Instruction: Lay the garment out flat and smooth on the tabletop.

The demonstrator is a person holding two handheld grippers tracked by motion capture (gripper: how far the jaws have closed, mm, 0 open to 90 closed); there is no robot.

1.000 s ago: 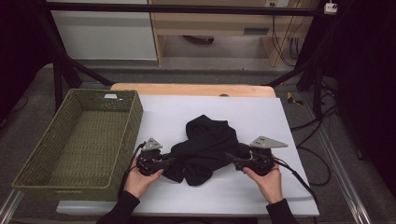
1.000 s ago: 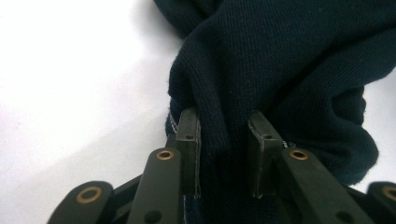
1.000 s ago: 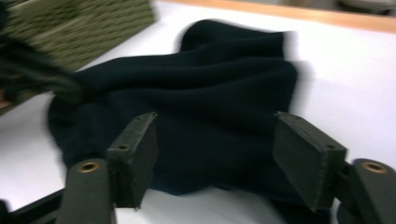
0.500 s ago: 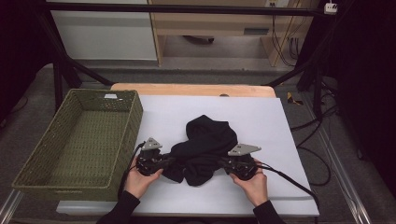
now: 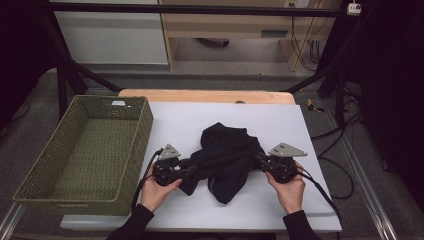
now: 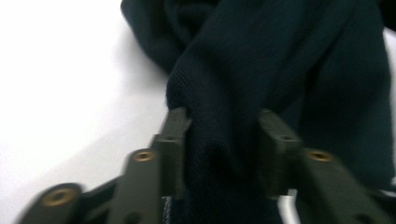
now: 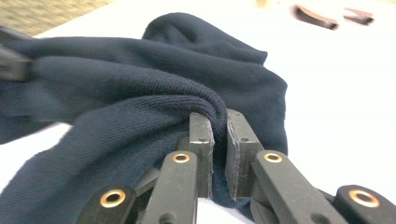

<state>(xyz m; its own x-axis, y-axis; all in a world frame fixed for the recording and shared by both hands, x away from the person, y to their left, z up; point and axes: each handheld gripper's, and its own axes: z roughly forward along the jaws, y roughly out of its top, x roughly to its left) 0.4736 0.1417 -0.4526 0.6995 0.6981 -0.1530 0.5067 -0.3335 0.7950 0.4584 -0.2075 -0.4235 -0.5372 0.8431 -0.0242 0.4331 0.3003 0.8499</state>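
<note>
A dark navy garment (image 5: 227,155) lies crumpled in the middle of the white table (image 5: 175,120). A band of it stretches between my two grippers. My left gripper (image 5: 192,167) is at the garment's left end. In the left gripper view, a thick fold of the cloth (image 6: 280,70) sits between the jaws of this gripper (image 6: 222,154); they have just been opening and stand apart. My right gripper (image 5: 257,161) holds the garment's right end. In the right gripper view its jaws (image 7: 219,140) are pinched tight on a ridge of the cloth (image 7: 116,93).
A green woven basket (image 5: 142,140) stands at the table's left edge, close to my left hand. A wooden strip (image 5: 205,95) runs along the table's far edge. Cables trail off to the right of the table (image 5: 330,145). Bare white tabletop lies beyond the garment.
The right gripper came in to the garment's right side, closed on the cloth, then drew a little to the right. The cloth now stretches between the grippers. The left hand stayed put.
</note>
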